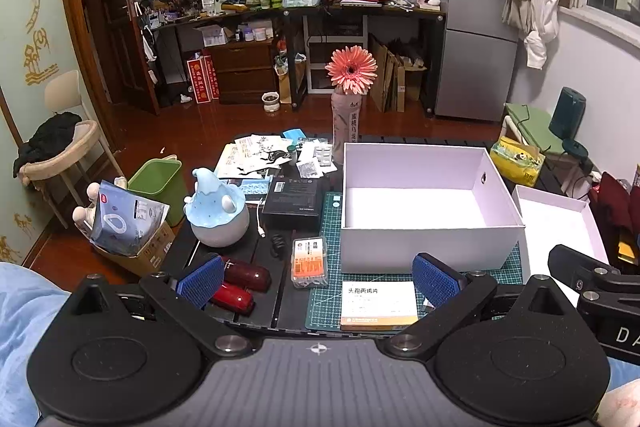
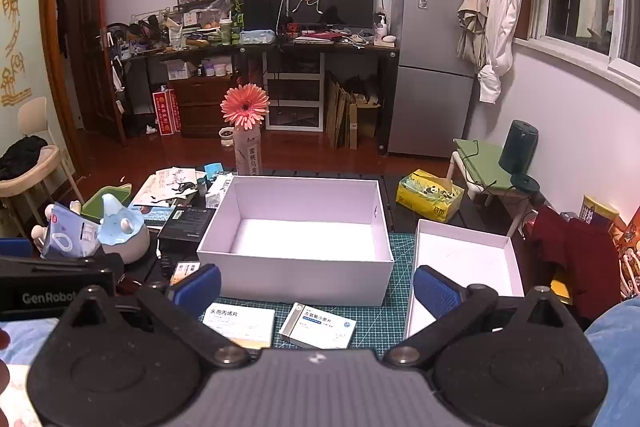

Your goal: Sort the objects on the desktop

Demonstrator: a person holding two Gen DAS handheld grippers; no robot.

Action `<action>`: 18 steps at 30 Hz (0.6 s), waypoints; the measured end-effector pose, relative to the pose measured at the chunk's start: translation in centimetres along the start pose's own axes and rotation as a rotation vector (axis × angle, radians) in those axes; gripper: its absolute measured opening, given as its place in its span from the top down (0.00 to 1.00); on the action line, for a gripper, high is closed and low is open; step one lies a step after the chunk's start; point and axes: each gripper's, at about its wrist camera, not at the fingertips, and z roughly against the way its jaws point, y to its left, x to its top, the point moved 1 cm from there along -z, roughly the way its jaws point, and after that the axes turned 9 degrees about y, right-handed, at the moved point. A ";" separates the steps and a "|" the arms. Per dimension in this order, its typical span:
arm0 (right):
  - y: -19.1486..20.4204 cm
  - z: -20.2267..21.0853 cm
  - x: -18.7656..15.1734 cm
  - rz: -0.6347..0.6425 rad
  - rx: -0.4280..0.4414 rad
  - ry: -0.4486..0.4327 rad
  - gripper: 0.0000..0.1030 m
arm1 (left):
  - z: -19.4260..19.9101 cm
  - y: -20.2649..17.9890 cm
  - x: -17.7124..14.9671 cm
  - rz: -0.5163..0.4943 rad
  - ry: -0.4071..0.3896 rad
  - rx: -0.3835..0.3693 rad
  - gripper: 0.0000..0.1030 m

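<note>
Dominating the middle of both views, the big white box (image 1: pixel 432 203) is sitting open-topped on the green cutting mat (image 1: pixel 332 223), its inside bare. Lying just right of it, at the right edge of the left wrist frame, is the shallow white lid (image 1: pixel 560 223), also showing white inside. Standing behind the box, upper centre, is the bottle (image 1: pixel 346 131) carrying a pink gerbera (image 1: pixel 351 70).

Over at centre left of the left wrist view, the blue-capped round figurine (image 1: pixel 218 213) is resting on the dark table, with a black flat box (image 1: pixel 296 199) just beside it on the right. Nearer the bottom, two dark red cases (image 1: pixel 240 285) are lying side by side, and a clear orange-labelled case (image 1: pixel 310 263) is sitting between them and the mat's edge.

Lowest on the mat, the orange-striped medicine box (image 1: pixel 378 305) is lying flat between the spread fingers. The right wrist view is showing a second, blue-labelled medicine box (image 2: pixel 318 325) just right of it, apart from it.

Left gripper (image 1: pixel 318 281) is hanging wide apart, blue pads holding nothing. Right gripper (image 2: pixel 316 285) is likewise spread wide and carrying nothing, both medicine boxes lying below its gap.
</note>
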 end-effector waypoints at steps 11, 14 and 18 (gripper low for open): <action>0.0 0.0 -0.3 0.008 0.014 -0.016 0.00 | -0.1 0.3 -0.2 0.016 -0.017 0.010 0.01; 0.1 0.0 -0.4 0.011 0.016 -0.019 0.00 | -0.2 0.4 -0.3 0.012 -0.021 0.019 0.01; 0.1 -0.2 -0.4 0.011 0.028 -0.019 0.00 | -0.2 0.2 -0.4 0.002 -0.031 0.016 0.01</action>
